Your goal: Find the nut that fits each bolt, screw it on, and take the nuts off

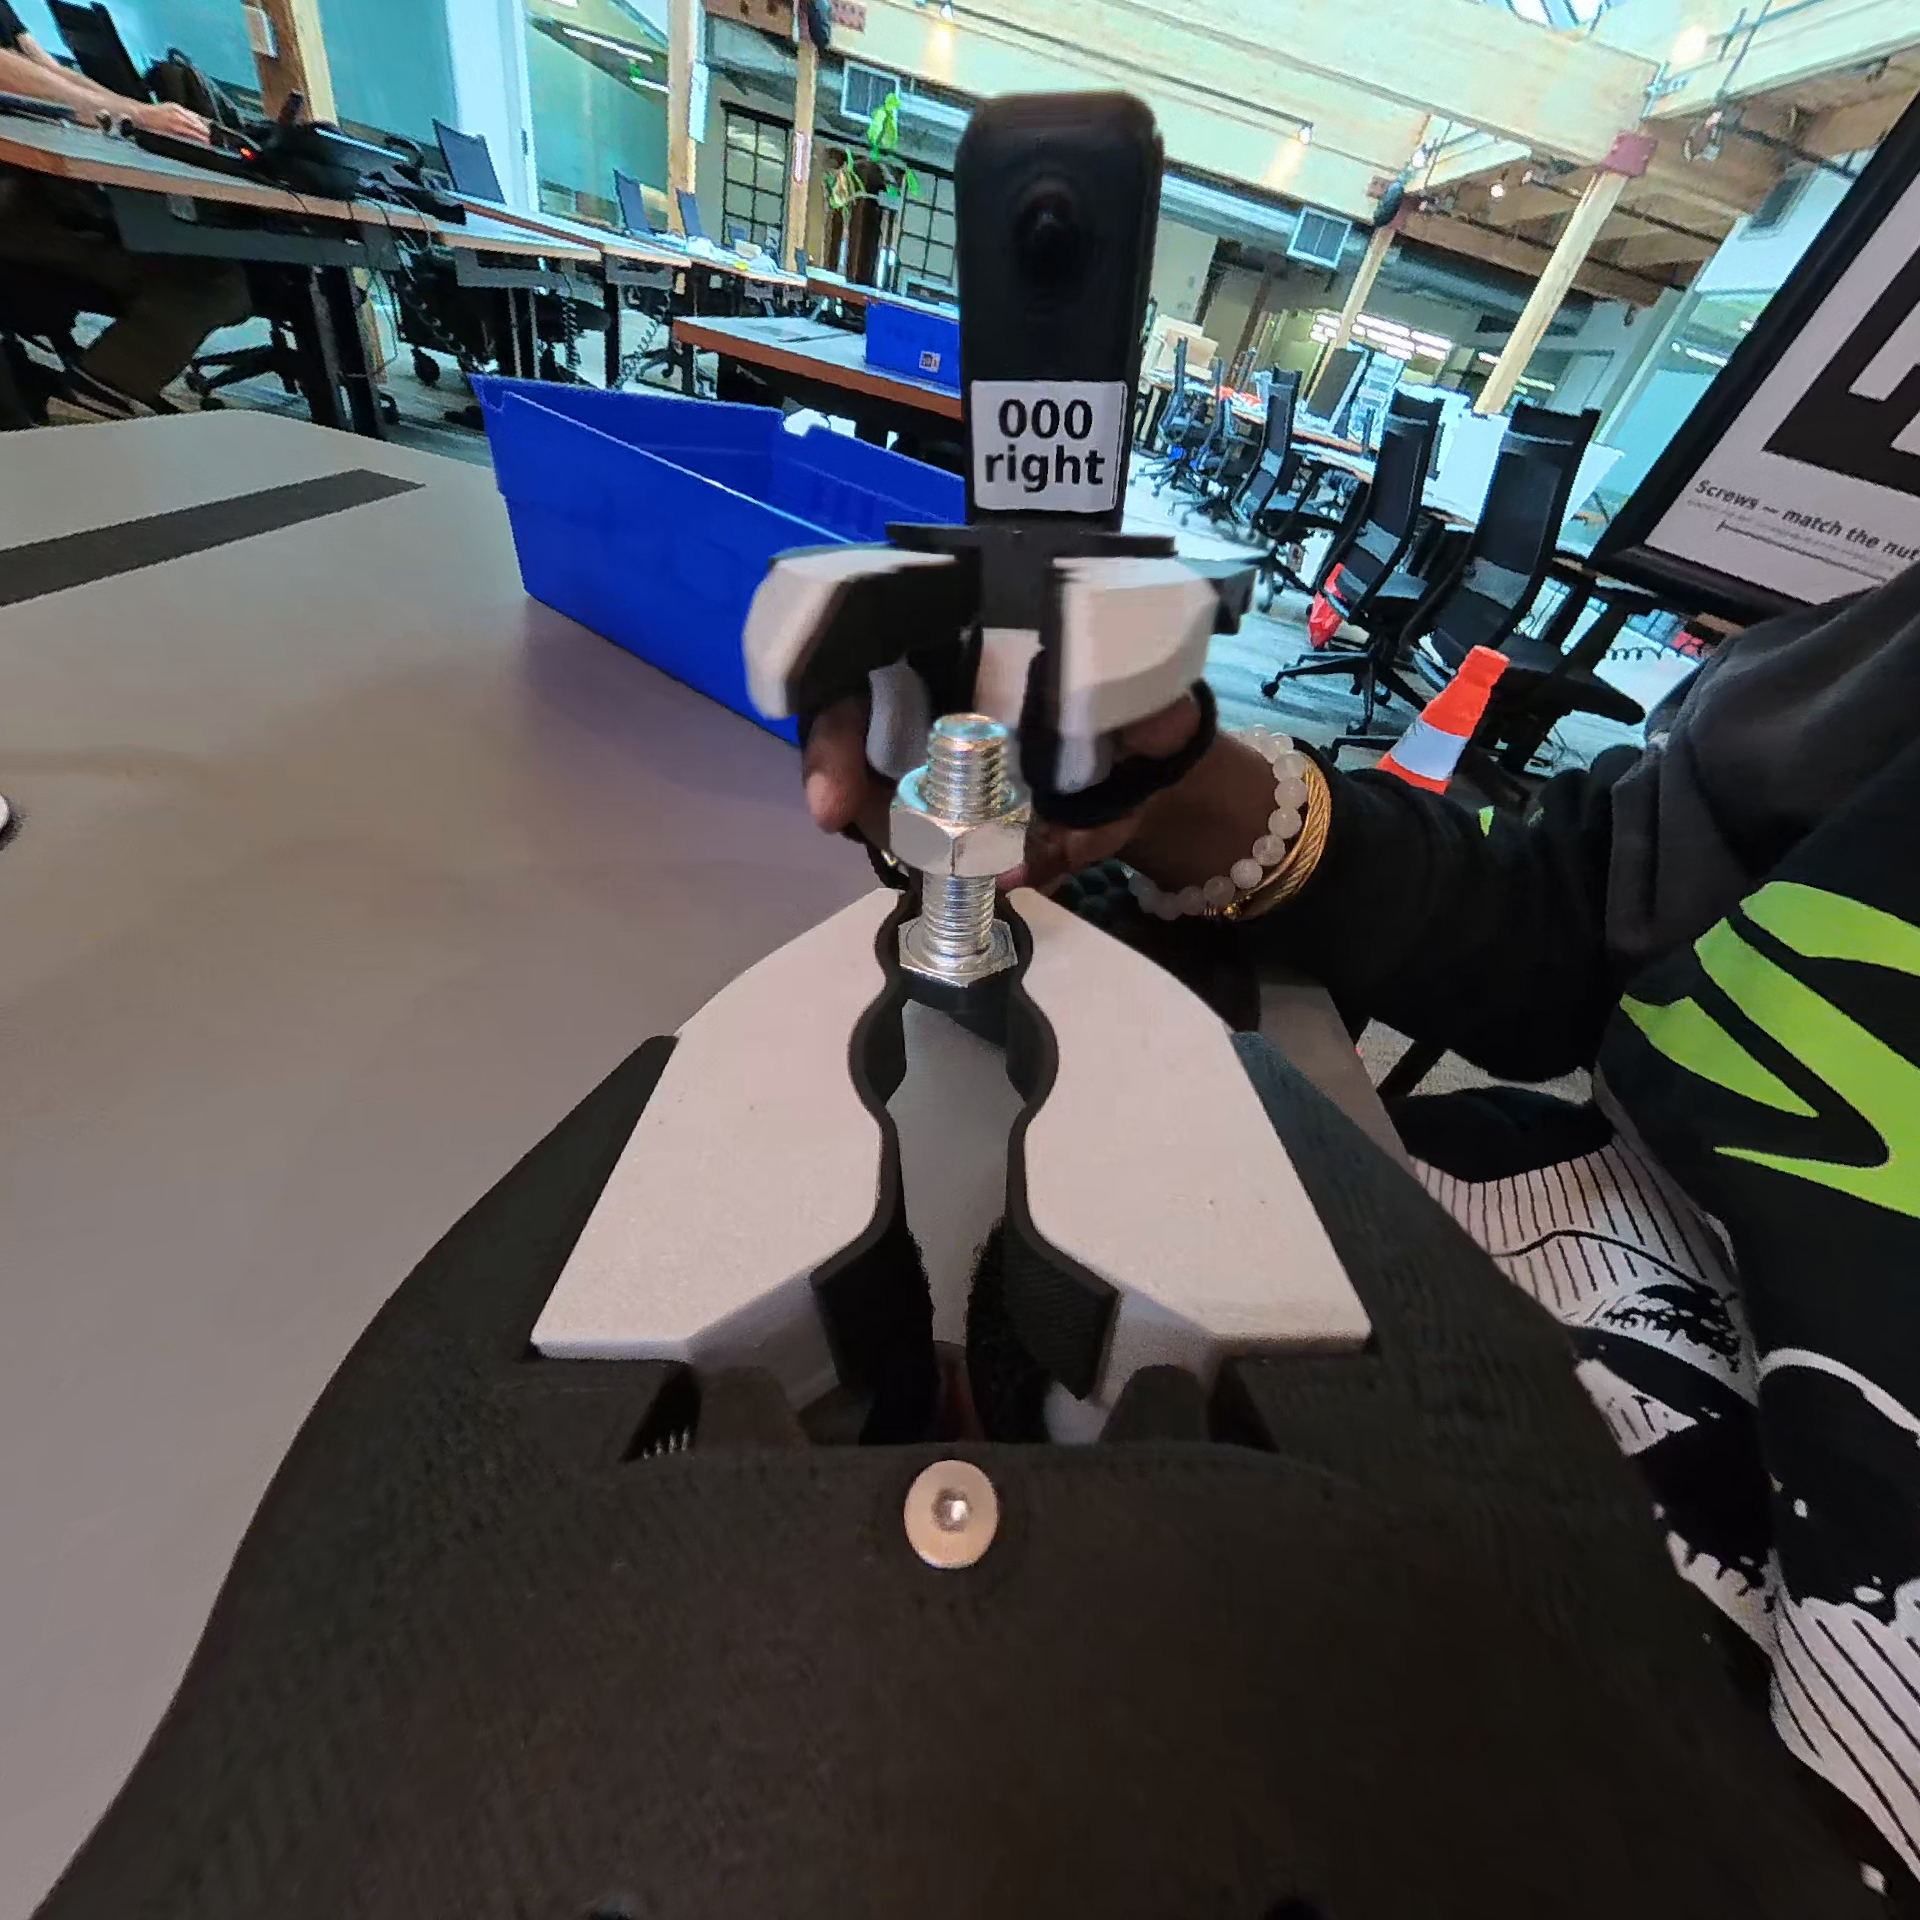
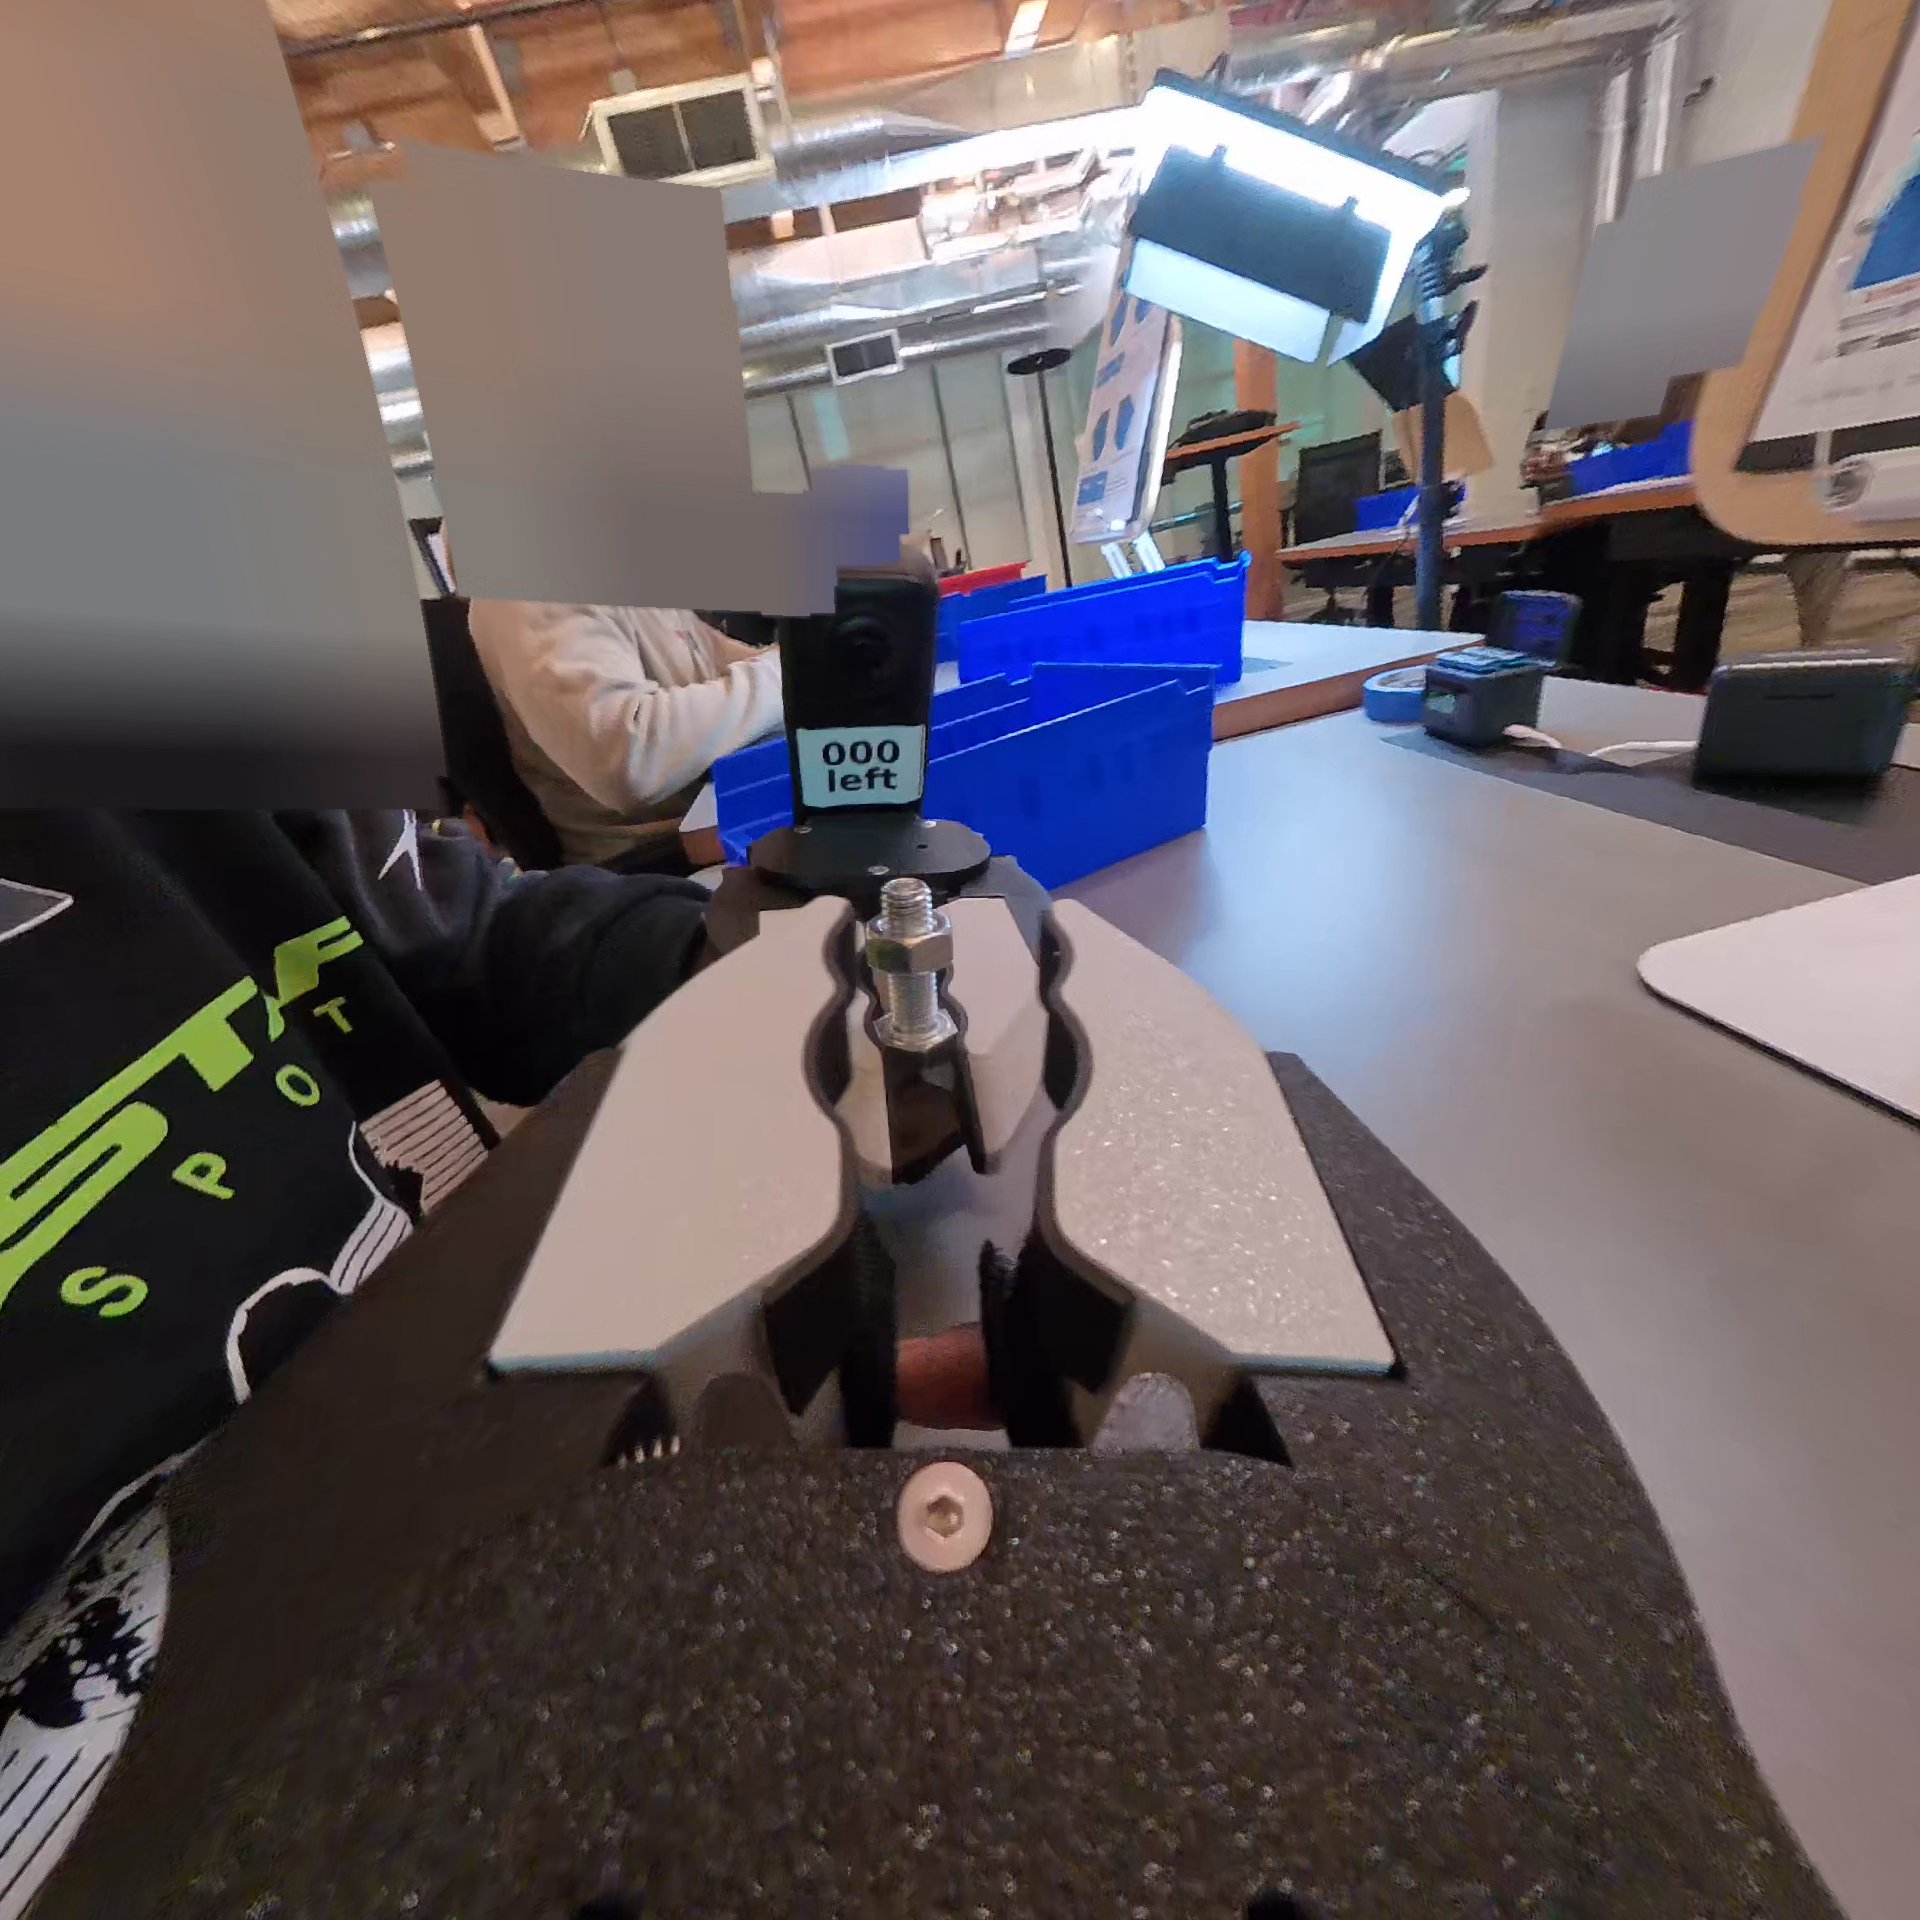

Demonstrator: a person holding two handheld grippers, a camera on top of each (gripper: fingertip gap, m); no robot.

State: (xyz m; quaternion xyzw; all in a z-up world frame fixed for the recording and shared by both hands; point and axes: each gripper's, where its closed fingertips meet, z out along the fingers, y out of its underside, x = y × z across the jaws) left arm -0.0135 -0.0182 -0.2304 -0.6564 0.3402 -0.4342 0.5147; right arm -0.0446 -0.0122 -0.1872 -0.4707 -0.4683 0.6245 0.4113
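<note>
The left gripper [image 1: 954, 961] clamped the bolt [image 1: 961, 831] head; the right gripper [image 2: 902, 961] stood parted beside the hex nut [image 1: 958, 831]: it needed closing squarely on 2 flats.

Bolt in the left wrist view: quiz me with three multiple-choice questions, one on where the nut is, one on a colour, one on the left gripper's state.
1. Where is the nut?
A. Off the bolt, on the table
B. Partway down the bolt's thread
C. Flush against the bolt's head

2. What colour is the bin behind?
A. Blue
B. Red
C. Green

3. What is the left gripper doing?
A. Open and empty
B. Lying on the table
C. Shut on the bolt's lower end

Answers:
1 B: the nut has bare thread of the bolt above and below it.
2 A: the bin is blue all over.
3 C: the left gripper has its fingertips closed on the bolt's base and holds it upright.
</note>
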